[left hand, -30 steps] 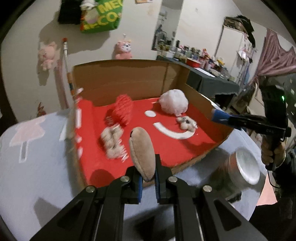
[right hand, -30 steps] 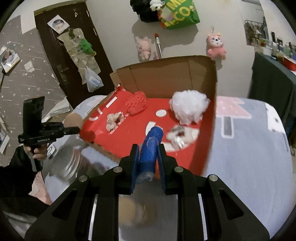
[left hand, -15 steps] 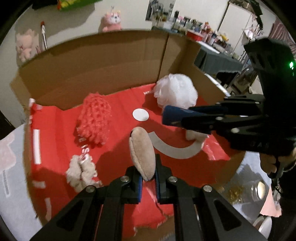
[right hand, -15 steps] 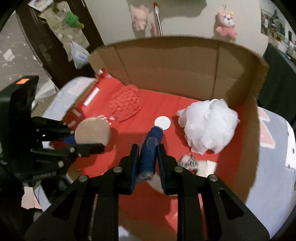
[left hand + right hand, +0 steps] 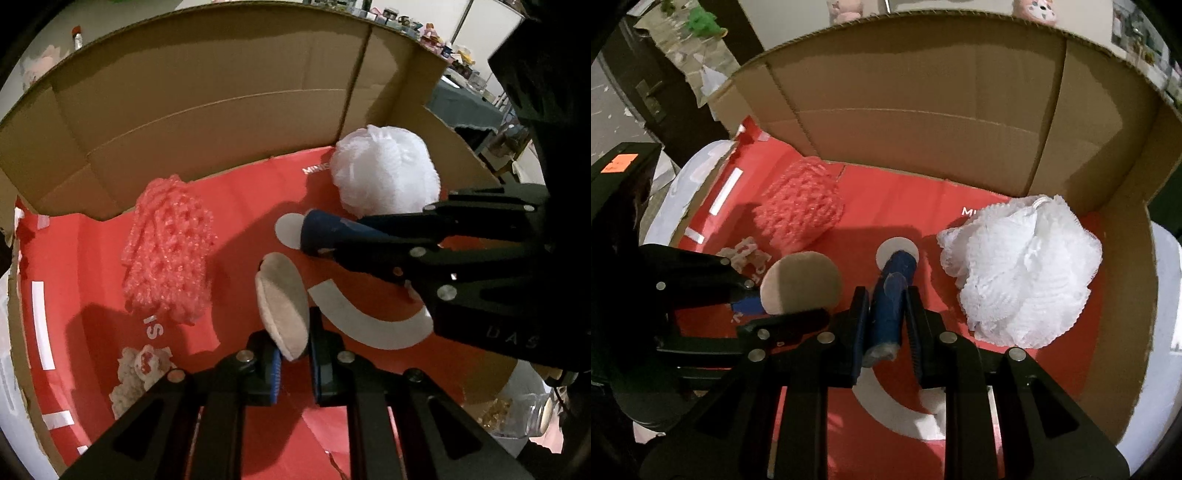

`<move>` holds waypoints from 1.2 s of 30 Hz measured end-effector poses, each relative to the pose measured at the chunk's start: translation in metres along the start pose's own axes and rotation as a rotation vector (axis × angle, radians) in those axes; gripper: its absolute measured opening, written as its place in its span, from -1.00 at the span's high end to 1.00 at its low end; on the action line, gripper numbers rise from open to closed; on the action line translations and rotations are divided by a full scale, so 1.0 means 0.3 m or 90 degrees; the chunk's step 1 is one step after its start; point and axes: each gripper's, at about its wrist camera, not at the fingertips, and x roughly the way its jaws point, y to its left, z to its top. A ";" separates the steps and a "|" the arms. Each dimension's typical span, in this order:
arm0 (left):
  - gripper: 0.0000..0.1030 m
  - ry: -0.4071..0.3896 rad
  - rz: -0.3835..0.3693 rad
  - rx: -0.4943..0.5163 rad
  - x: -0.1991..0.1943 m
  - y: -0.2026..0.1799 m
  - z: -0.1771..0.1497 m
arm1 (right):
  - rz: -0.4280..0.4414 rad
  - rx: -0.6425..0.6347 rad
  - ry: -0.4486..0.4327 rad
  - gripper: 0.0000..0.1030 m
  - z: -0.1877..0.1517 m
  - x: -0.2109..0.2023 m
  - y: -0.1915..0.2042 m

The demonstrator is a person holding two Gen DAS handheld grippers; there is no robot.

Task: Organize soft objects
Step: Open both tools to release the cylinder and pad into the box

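My left gripper [image 5: 293, 354] is shut on a beige round puff [image 5: 282, 304], held over the red floor of the cardboard box [image 5: 207, 99]; the puff also shows in the right wrist view [image 5: 801, 282]. My right gripper [image 5: 886, 314] is shut on a dark blue rolled cloth [image 5: 892, 295], also over the box floor; the cloth shows in the left wrist view [image 5: 332, 230]. In the box lie a red mesh sponge [image 5: 170, 247], a white mesh bath pouf [image 5: 386, 173] and a small fluffy white-and-red toy [image 5: 138, 373].
The box has tall brown walls at the back [image 5: 923, 103] and right [image 5: 1126, 277]. A glass jar [image 5: 517, 417] stands outside the box's near right corner. The two grippers are close together above the box's middle.
Both grippers have moved forward and lower into the box, each still holding its object. The right gripper has come closer to the left one.
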 end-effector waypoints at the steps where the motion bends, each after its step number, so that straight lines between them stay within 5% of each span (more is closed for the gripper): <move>1: 0.77 0.001 0.002 -0.004 0.003 0.008 0.000 | -0.003 0.002 0.001 0.62 0.000 0.006 -0.004; 29: 0.10 -0.016 0.019 -0.007 -0.043 0.032 -0.017 | -0.010 0.021 0.035 0.59 -0.010 0.062 -0.018; 36: -0.12 -0.033 0.020 -0.013 -0.083 0.035 -0.040 | -0.030 0.019 0.015 -0.13 -0.016 0.048 0.000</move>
